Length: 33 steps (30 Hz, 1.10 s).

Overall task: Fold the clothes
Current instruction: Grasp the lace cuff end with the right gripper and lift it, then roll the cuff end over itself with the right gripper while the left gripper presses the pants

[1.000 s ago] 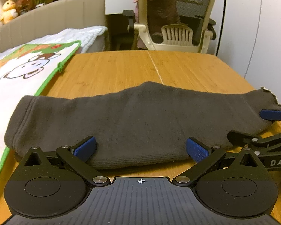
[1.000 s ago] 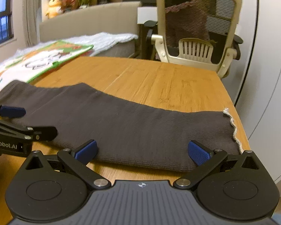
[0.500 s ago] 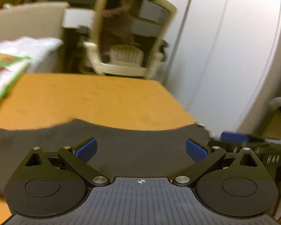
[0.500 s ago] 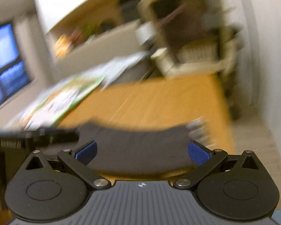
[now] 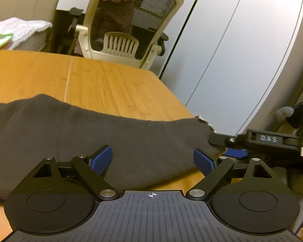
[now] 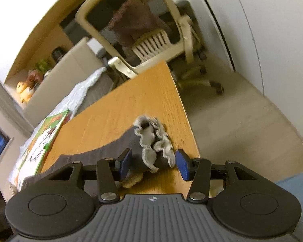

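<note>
Right wrist view: the right gripper point(image 6: 154, 162) has its jaws about half apart and closing, with the frilled, pale-edged end point(image 6: 154, 139) of the dark grey garment point(image 6: 103, 157) bunched between the blue pads point(image 6: 124, 162). The cloth brushes the pad at 9 o'clock and the frill nears the pad at 3 o'clock, but a firm pinch cannot be told. From the jaws the garment runs toward 8 o'clock across the wooden table point(image 6: 131, 104), near its right-hand edge. At 12 o'clock, beyond the table's far end, stands a cream mesh office chair point(image 6: 151, 40). At 9 o'clock a green-bordered cartoon cloth point(image 6: 48, 137) lies beside the table.

From the left wrist, the left gripper point(image 5: 152, 159) stands wide, its jaws just starting to close. Its blue pads hover over the near part of the garment point(image 5: 70, 133) without squeezing it. The garment stretches flat from 9 o'clock to 3 o'clock over the table point(image 5: 103, 84), and at 3 o'clock the right gripper point(image 5: 228, 147) meets its frilled end. At 12 o'clock is the chair point(image 5: 129, 26), with white cupboard doors point(image 5: 242, 46) at 2 o'clock.
</note>
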Motion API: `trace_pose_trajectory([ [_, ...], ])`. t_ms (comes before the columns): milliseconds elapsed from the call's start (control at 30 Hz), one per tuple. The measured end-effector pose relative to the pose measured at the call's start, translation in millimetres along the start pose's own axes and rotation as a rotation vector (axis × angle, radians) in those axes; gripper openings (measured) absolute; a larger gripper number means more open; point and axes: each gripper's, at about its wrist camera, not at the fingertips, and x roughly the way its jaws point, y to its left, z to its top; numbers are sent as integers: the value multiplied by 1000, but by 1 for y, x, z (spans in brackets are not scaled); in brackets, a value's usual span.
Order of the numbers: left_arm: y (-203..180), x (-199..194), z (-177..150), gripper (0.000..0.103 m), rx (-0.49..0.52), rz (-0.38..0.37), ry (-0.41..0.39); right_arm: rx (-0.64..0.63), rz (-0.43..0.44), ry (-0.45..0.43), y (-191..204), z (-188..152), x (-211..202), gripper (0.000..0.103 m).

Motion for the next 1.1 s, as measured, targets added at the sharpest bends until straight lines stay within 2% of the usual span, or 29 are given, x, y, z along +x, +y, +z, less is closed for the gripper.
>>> trace_pose_trajectory([
  [67, 1, 0, -1, 94, -5, -3, -3, -4, 5, 12, 5, 1, 7, 45],
  [100, 2, 0, -1, 94, -6, -4, -4, -16, 7, 19, 7, 1, 11, 41],
  [133, 2, -1, -1, 94, -10, -5, -6, -32, 6, 20, 11, 1, 14, 30],
  [167, 3, -1, -1, 94, -17, -6, -9, -55, 1, 13, 15, 0, 14, 25],
  [233, 7, -4, -1, 94, -37, -9, -16, -164, -20, -17, 32, -1, 10, 20],
  [367, 14, -14, 10, 93, -100, 18, -15, -485, -60, -87, 80, -24, -1, 19],
  [500, 17, -29, 32, 81, -96, 52, -32, -738, -98, -99, 118, -57, 5, 19],
  [633, 11, -34, 43, 68, -55, 64, -25, -857, -99, -90, 139, -81, 10, 20],
  [700, 10, -28, 43, 57, -43, 46, -6, -870, -83, -78, 144, -85, 11, 20],
  [767, 12, -18, 42, 52, -27, 39, 20, -862, -63, -69, 145, -83, 10, 20],
  [800, 15, -10, 41, 44, -19, 44, 38, -853, -51, -65, 144, -81, 10, 20],
  [867, 25, 7, 41, 37, -17, 59, 80, -814, -16, -57, 136, -72, 7, 20],
  [900, 32, 15, 42, 36, -28, 64, 100, -791, -2, -53, 133, -66, 7, 20],
  [967, 44, 28, 42, 36, -48, 71, 132, -732, 19, -44, 124, -54, 2, 29],
  [1100, 54, 37, 48, 36, -31, 50, 150, -599, 16, -28, 104, -28, -7, 34],
])
